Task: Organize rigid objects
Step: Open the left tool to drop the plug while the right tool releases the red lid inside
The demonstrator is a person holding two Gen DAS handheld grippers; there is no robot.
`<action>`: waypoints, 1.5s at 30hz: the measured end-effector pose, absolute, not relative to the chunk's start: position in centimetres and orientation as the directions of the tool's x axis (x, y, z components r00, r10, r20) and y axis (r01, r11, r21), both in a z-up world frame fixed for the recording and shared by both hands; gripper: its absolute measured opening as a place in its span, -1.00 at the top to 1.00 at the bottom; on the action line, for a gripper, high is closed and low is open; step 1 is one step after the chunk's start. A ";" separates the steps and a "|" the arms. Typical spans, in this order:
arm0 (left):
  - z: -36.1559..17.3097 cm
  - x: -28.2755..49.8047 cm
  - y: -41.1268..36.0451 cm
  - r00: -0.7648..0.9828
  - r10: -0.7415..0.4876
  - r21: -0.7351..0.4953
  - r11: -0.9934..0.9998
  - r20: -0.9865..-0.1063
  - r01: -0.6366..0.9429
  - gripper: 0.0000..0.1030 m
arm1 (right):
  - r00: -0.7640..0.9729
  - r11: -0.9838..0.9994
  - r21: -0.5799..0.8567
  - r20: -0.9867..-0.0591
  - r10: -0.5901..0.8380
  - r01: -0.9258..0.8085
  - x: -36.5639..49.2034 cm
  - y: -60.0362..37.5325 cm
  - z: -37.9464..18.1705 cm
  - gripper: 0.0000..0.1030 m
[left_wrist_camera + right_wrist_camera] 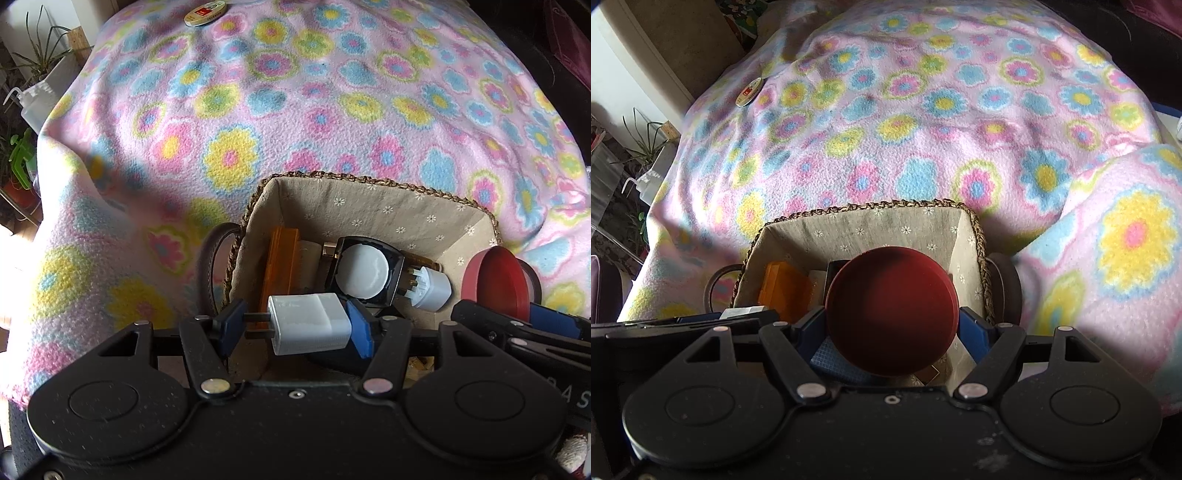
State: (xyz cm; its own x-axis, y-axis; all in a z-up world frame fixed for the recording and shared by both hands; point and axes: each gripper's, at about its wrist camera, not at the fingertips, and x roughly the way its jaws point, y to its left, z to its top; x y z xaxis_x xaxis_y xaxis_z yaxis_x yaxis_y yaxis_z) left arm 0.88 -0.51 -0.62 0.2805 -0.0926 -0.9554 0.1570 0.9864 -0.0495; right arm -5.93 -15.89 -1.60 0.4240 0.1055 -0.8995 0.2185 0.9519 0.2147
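Clamped between the pads of the left gripper (295, 326), a white charger plug (308, 323) is held lengthwise, prongs against the left pad, just above the near end of the woven basket (384, 182). A red round lid (892, 312) is gripped by the right gripper (892, 326) over the same basket, which is set on a flowered blanket (295, 110). An orange box (279, 266) and a black case (365, 271) are seen inside.

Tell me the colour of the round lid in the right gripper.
Dark red. The lid shows best in the right wrist view.
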 end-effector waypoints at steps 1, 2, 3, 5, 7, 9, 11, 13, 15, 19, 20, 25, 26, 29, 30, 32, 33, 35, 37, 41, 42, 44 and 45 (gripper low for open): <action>-0.7 0.9 -0.5 0.280 -0.090 -0.046 0.986 -0.956 0.159 -0.08 | 0.421 0.950 0.217 -0.901 0.107 0.223 -5.9 -16.0 -1.7 -0.46; -0.7 0.9 -0.6 0.279 -0.088 -0.044 0.986 -0.956 0.161 -0.08 | 0.419 0.949 0.220 -0.901 0.109 0.225 -5.9 -16.0 -1.7 -0.47; -0.7 0.9 -0.6 0.279 -0.087 -0.042 0.986 -0.956 0.162 -0.08 | 0.417 0.948 0.222 -0.902 0.111 0.228 -5.9 -16.0 -1.7 -0.47; -0.7 0.9 -0.6 0.278 -0.083 -0.037 0.986 -0.957 0.165 -0.08 | 0.415 0.948 0.222 -0.903 0.112 0.229 -5.9 -16.0 -1.7 -0.47; -0.8 0.9 -0.6 0.276 -0.078 -0.032 0.985 -0.958 0.167 -0.08 | 0.410 0.949 0.218 -0.906 0.110 0.229 -5.9 -16.0 -1.8 -0.47; -0.8 0.9 -0.6 0.274 -0.073 -0.027 0.986 -0.959 0.167 -0.08 | 0.401 0.951 0.211 -0.910 0.106 0.228 -5.8 -15.8 -1.9 -0.47; -0.9 1.0 -0.7 0.271 -0.067 -0.022 0.985 -0.960 0.169 -0.08 | 0.392 0.952 0.204 -0.914 0.102 0.228 -5.7 -15.7 -2.0 -0.47; -1.1 1.1 -0.7 0.265 -0.060 -0.015 0.985 -0.962 0.170 -0.08 | 0.384 0.953 0.199 -0.918 0.099 0.229 -5.6 -15.7 -2.1 -0.47; -1.2 1.1 -0.8 0.258 -0.052 -0.006 0.985 -0.965 0.173 -0.08 | 0.378 0.954 0.194 -0.921 0.097 0.228 -5.5 -15.7 -2.2 -0.47; -1.4 1.2 -0.9 0.249 -0.038 0.007 0.984 -0.968 0.177 -0.08 | 0.368 0.956 0.188 -0.925 0.095 0.225 -5.4 -15.7 -2.3 -0.47; -1.4 1.2 -0.9 0.249 -0.036 0.009 0.984 -0.968 0.178 -0.08 | 0.367 0.956 0.187 -0.925 0.095 0.226 -5.4 -15.7 -2.3 -0.47; -1.3 1.2 -0.7 0.254 -0.039 0.007 0.984 -0.966 0.178 -0.09 | 0.361 0.955 0.190 -0.927 0.098 0.228 -5.3 -15.7 -2.4 -0.48; -1.3 1.2 -0.7 0.253 -0.038 0.008 0.984 -0.967 0.179 -0.10 | 0.361 0.955 0.190 -0.928 0.098 0.228 -5.3 -15.7 -2.4 -0.48; -1.3 1.2 -0.8 0.252 -0.035 0.011 0.984 -0.967 0.178 -0.10 | 0.360 0.955 0.190 -0.928 0.099 0.227 -5.3 -15.7 -2.4 -0.47; -1.3 1.2 -0.8 0.252 -0.036 0.010 0.984 -0.967 0.178 -0.10 | 0.361 0.955 0.190 -0.927 0.099 0.228 -5.3 -15.7 -2.4 -0.47; -1.3 1.2 -0.8 0.253 -0.035 0.011 0.984 -0.967 0.178 -0.11 | 0.360 0.954 0.193 -0.928 0.101 0.229 -5.3 -15.7 -2.4 -0.47; -1.3 1.2 -0.8 0.253 -0.035 0.011 0.984 -0.967 0.177 -0.11 | 0.360 0.954 0.193 -0.928 0.101 0.229 -5.3 -15.7 -2.4 -0.47; -1.3 1.2 -0.8 0.253 -0.035 0.011 0.984 -0.967 0.177 -0.11 | 0.361 0.954 0.194 -0.927 0.102 0.228 -5.3 -15.8 -2.4 -0.47; -1.3 1.2 -0.7 0.253 -0.035 0.011 0.984 -0.967 0.177 -0.12 | 0.362 0.954 0.194 -0.927 0.103 0.227 -5.3 -15.8 -2.4 -0.48; -1.3 1.2 -0.7 0.254 -0.035 0.011 0.984 -0.967 0.178 -0.12 | 0.364 0.954 0.195 -0.926 0.103 0.228 -5.3 -15.8 -2.4 -0.50; -1.3 1.2 -0.7 0.254 -0.035 0.011 0.984 -0.967 0.178 -0.12 | 0.365 0.954 0.195 -0.925 0.102 0.227 -5.3 -15.8 -2.4 -0.50; -1.3 1.2 -0.7 0.256 -0.034 0.012 0.984 -0.966 0.177 -0.12 | 0.367 0.956 0.191 -0.925 0.098 0.225 -5.4 -15.8 -2.4 -0.50; -1.3 1.2 -0.7 0.257 -0.034 0.012 0.984 -0.966 0.176 -0.12 | 0.369 0.956 0.188 -0.925 0.096 0.224 -5.4 -15.7 -2.3 -0.51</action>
State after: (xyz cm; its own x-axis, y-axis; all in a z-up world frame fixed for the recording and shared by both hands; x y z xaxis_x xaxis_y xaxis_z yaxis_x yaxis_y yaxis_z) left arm 1.17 -0.66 -1.29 0.2571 -0.0343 -0.9658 0.1760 0.9843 0.0119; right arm -5.37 -15.70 -2.32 0.3688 0.0958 -0.9245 0.2235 0.9564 0.1882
